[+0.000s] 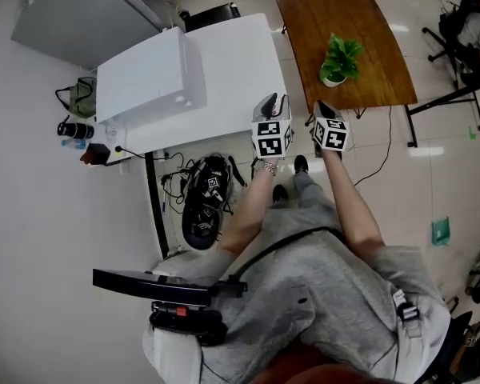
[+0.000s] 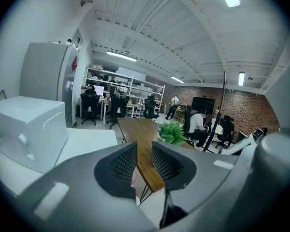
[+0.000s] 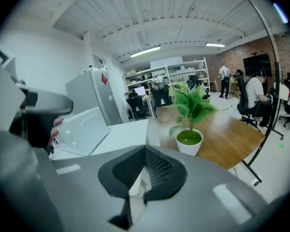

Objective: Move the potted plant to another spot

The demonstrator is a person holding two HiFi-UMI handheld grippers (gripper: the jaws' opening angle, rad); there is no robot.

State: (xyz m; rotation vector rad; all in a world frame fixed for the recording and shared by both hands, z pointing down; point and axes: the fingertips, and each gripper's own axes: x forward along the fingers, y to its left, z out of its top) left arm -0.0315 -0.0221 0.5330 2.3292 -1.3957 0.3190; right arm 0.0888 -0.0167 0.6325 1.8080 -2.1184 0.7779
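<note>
The potted plant (image 1: 338, 61), green leaves in a small white pot, stands near the front edge of the brown wooden table (image 1: 328, 2). Both grippers hover short of that edge, apart from the plant. My left gripper (image 1: 270, 102) is over the gap beside the white table, its jaws open with nothing between them (image 2: 144, 151); the plant (image 2: 173, 132) shows ahead to its right. My right gripper (image 1: 323, 109) is just below the plant in the head view. Its jaws are shut and empty (image 3: 145, 150), and the plant's pot (image 3: 189, 141) stands ahead on the table, slightly right.
A white table (image 1: 244, 62) with a white box (image 1: 148, 74) stands left of the wooden table. A grey cabinet (image 1: 80, 14) is behind it. A bag and cables (image 1: 204, 198) lie on the floor under the white table. Chairs (image 1: 464, 30) and seated people are at the right.
</note>
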